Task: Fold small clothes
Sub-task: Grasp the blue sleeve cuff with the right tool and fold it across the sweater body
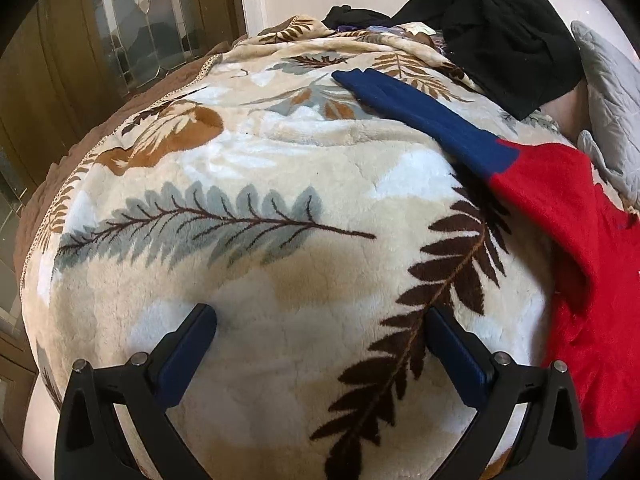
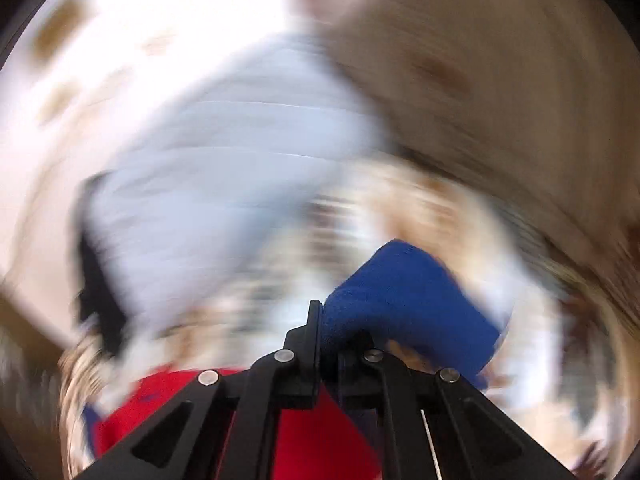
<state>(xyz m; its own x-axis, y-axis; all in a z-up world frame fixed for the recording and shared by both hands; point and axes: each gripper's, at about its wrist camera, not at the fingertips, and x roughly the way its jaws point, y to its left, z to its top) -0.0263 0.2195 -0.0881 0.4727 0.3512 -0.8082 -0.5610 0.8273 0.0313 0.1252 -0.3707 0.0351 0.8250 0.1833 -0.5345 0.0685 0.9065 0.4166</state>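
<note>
A small red sweater (image 1: 580, 248) with blue sleeves lies at the right of a leaf-patterned blanket (image 1: 280, 152). One blue sleeve (image 1: 420, 108) stretches out flat to the upper left. My left gripper (image 1: 320, 316) hovers open over bare blanket, well left of the sweater, with nothing between its fingers. The right wrist view is heavily blurred. There my right gripper (image 2: 320, 312) is shut on the other blue sleeve (image 2: 408, 300), which bunches up just beyond the fingertips. The red body (image 2: 320, 420) shows below the fingers.
A heap of black clothes (image 1: 500, 32) sits at the far end of the bed, with a grey quilted pillow (image 1: 608, 92) at the right. Wooden doors with leaded glass (image 1: 132, 20) stand beyond the bed's left edge.
</note>
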